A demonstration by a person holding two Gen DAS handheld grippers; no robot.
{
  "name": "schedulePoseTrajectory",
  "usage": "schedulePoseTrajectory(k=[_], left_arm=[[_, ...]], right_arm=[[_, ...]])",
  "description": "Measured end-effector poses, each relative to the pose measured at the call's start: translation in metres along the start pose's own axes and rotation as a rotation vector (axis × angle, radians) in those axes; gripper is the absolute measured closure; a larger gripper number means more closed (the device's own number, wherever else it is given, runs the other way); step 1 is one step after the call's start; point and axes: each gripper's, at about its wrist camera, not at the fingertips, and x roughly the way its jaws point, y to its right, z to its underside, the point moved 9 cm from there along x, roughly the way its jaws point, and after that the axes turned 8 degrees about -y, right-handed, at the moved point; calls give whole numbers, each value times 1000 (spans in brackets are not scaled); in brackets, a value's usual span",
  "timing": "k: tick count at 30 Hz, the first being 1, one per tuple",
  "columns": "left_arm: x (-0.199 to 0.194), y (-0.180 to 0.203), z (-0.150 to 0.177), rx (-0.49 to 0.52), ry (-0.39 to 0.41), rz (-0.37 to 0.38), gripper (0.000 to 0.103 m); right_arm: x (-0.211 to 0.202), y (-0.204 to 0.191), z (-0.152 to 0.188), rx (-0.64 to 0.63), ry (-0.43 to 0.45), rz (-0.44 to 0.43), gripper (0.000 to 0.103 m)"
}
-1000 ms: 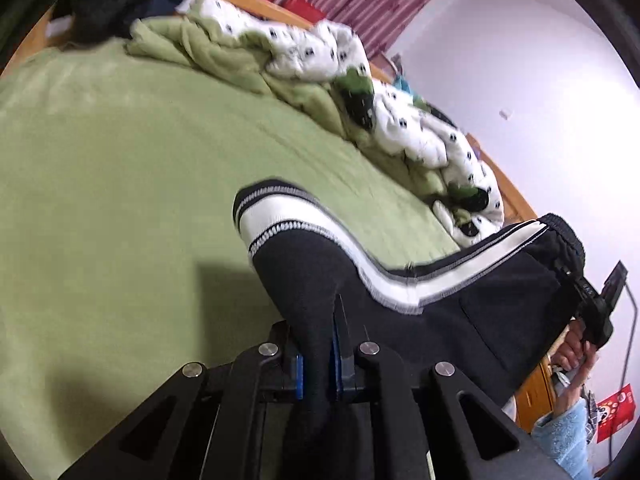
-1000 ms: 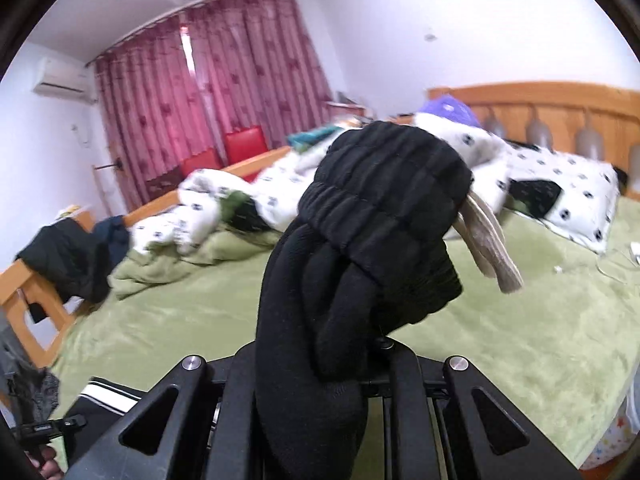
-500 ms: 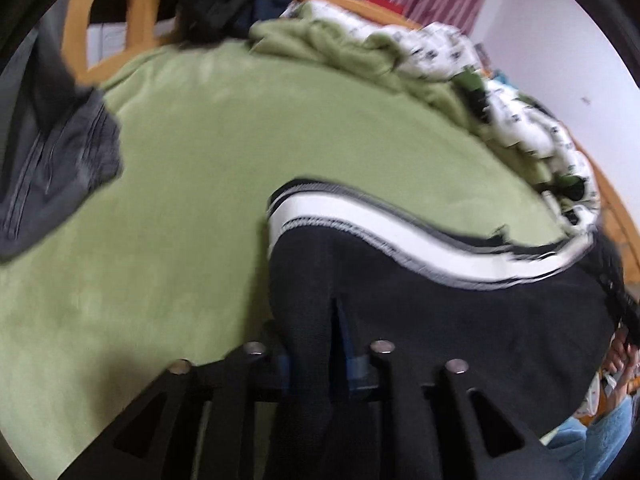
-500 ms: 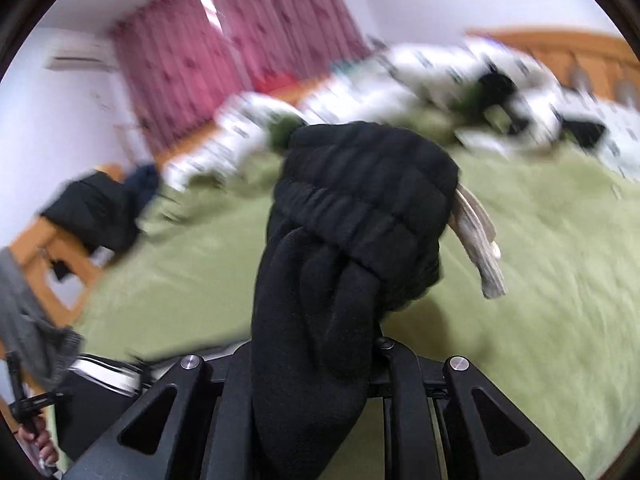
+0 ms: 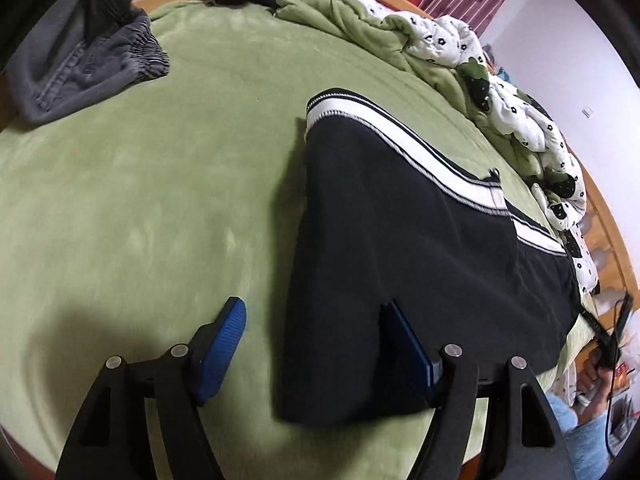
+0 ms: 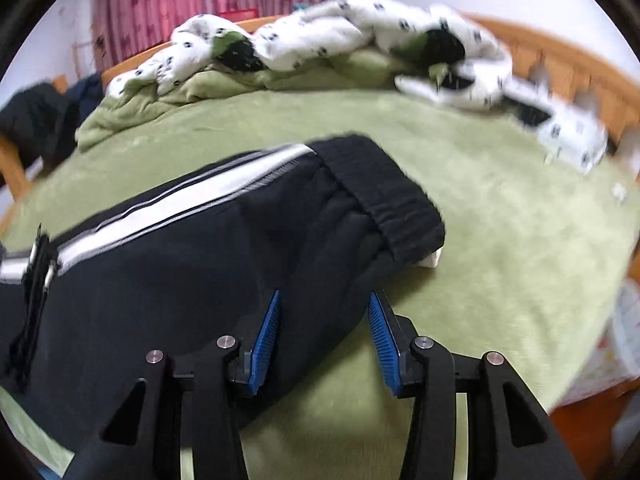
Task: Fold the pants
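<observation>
Right view is blurring; pants (image 5: 400, 248) are now lying on the bed (image 5: 160, 200), released as left tool (image 5: 316, 336) and right tool (image 6: 324, 320) are spreading, cloth between them

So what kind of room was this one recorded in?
A bedroom, most likely: a wooden-framed bed under a green blanket, a rumpled white spotted quilt and pink curtains.

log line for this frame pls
stage: laying down | pants: flat on bed | left gripper: opening, off cloth | right gripper: opening, cloth between
</observation>
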Motion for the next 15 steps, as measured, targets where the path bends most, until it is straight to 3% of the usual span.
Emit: schedulePoseTrajectory(k=[4,9,15], left_arm=[[-6,6,18,30,14,-2,28],[-13,3,26,31,48,20,28],[-20,-1,27,-10,73,56,28]], right_arm=[[-43,-59,-5,-149,53,-1,55],[-60,-171,7,-241,14,-240,53],[-64,-272,49,-300,-61,-440,53]])
